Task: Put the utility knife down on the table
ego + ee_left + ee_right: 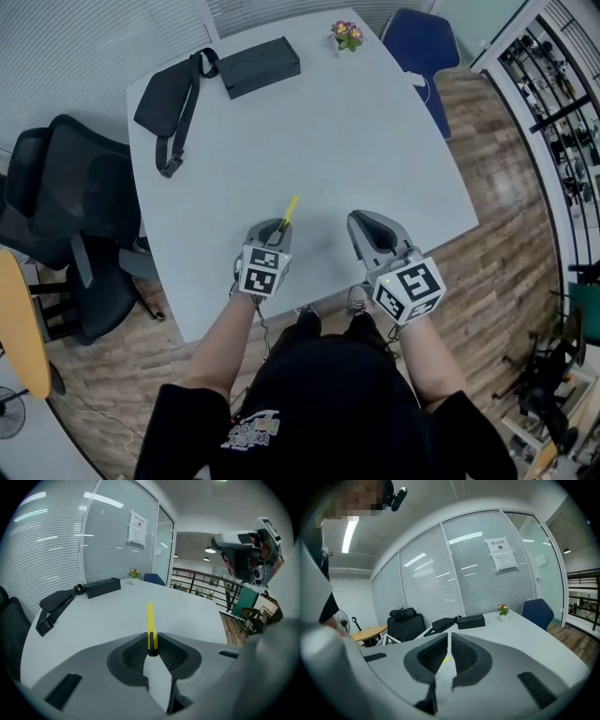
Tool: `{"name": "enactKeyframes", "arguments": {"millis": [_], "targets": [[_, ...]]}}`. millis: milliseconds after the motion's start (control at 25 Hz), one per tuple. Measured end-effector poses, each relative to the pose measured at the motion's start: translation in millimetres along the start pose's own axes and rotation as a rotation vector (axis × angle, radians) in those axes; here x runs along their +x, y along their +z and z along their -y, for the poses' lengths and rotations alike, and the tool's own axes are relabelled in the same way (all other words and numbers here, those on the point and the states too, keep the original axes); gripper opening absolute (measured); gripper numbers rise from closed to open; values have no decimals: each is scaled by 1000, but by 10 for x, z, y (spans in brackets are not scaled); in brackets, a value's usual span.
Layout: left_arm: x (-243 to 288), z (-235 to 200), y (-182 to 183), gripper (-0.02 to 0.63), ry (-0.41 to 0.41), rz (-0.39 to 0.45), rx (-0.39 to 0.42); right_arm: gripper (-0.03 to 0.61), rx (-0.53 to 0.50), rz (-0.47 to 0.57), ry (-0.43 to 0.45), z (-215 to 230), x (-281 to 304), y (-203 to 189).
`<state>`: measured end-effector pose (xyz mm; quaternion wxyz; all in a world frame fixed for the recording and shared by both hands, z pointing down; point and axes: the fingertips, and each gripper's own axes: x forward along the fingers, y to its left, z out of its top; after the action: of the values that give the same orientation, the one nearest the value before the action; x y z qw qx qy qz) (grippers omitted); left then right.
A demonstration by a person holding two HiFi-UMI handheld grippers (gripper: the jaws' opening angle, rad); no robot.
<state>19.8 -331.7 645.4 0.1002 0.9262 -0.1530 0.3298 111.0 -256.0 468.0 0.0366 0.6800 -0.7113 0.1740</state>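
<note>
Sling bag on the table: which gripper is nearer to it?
Left. The left gripper, shut on the utility knife, is down-table from the sling bag; the right gripper sits farther to the right.

We read this as an office meeting room. A big white table (375, 141) runs ahead of the left gripper (279, 225) and right gripper (362, 218); beyond it stand glass walls (424, 585) with blinds (487, 581) and a posted notice (502, 555). A black swivel chair (75, 187) sits left of the left gripper, a blue chair (422, 37) far ahead of the right.
</note>
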Motion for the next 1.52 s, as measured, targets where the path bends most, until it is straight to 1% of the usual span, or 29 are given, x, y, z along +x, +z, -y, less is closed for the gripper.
{"name": "enactKeyframes", "arguments": {"millis": [240,360,480,600,960,1400,1520], "targets": [[204,-23,-257,66,-7,-79,-2,28,19,-34,16,-33,99,-130],[289,-1,-407,66,-15,-138,1,28,25,-49,25,-68,140,-193],[353,11,-533,66,-24,-191,18,29,31,-58,30,-105,180,-230],[389,11,-609,66,-29,-219,29,29,31,-63,32,-134,191,-245],[434,43,-754,67,-43,-278,47,29,41,-79,24,-178,147,-329],[454,48,-752,67,-40,-274,73,29,55,-81,18,-174,102,-380],[447,41,-755,81,-41,-279,80,29,54,-78,19,-181,89,-369]]}}
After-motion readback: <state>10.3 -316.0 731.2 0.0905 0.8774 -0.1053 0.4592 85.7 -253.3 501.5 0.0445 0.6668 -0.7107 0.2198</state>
